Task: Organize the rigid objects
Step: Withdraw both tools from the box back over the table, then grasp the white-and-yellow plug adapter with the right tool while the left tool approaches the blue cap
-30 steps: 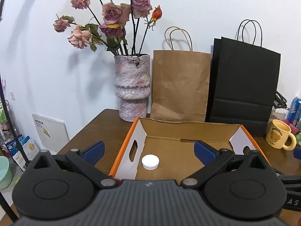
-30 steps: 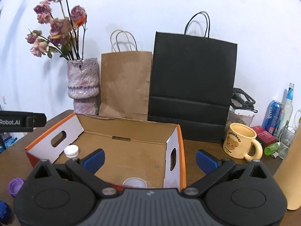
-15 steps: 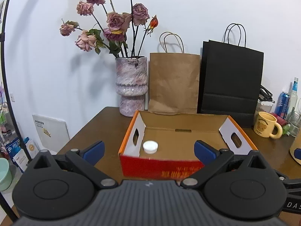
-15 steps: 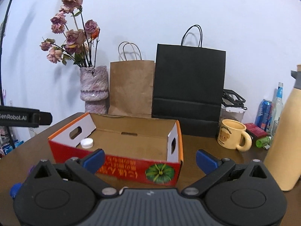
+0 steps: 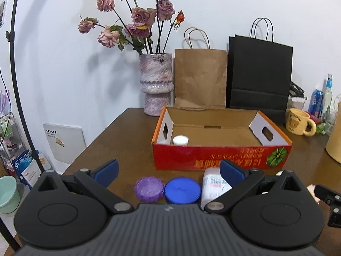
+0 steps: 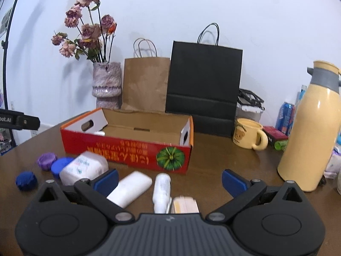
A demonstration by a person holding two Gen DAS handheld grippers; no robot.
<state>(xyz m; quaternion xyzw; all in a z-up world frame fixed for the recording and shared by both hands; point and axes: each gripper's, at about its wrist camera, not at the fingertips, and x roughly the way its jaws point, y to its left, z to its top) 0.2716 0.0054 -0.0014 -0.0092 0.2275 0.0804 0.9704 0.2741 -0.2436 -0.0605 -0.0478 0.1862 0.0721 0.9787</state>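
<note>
An open red and orange cardboard box sits on the brown table with a white lid inside at its left. In front of it lie a purple lid, a blue lid, a dark blue cap, a white tub, a white bar, a white tube and a pale card pack. My left gripper is open and empty above the lids. My right gripper is open and empty above the white tube.
A vase of dried roses, a brown paper bag and a black bag stand behind the box. A yellow bear mug, a tall cream flask, cans and bottles crowd the right side.
Both grippers have pulled back from over the box toward the table's near edge. The loose items in front of the box have come into view. Both stay open.
</note>
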